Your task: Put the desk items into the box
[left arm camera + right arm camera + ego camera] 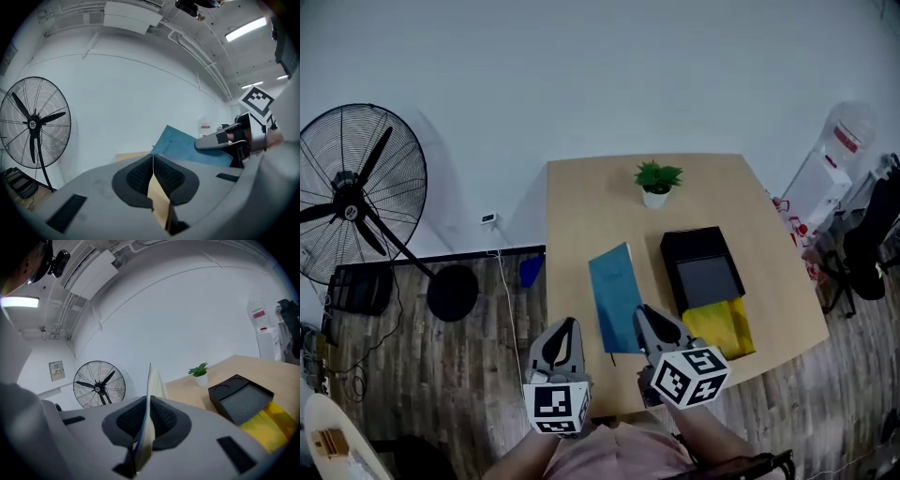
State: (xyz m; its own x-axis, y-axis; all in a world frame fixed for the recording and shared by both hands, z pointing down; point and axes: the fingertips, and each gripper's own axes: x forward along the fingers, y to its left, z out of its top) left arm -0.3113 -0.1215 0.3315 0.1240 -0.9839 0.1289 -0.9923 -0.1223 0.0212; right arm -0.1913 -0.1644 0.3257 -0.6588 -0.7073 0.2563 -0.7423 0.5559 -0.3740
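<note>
My right gripper (645, 315) is shut on the near right edge of a blue notebook (614, 295), which slants up off the wooden desk (581, 206). The right gripper view shows the notebook (150, 380) edge-on between the pads. An open black box (701, 267) with a grey inside lies to the right of it, and something flat and yellow (720, 326) lies against the box's near side. My left gripper (566, 326) hangs shut and empty at the desk's near left edge. From the left gripper view, the notebook (187, 145) and the right gripper (220, 139) show to the right.
A small potted plant (657, 182) stands at the back of the desk. On the floor to the left stands a big black fan (361, 192). A white container with a red label (844, 141) and dark clutter sit by the desk's right side.
</note>
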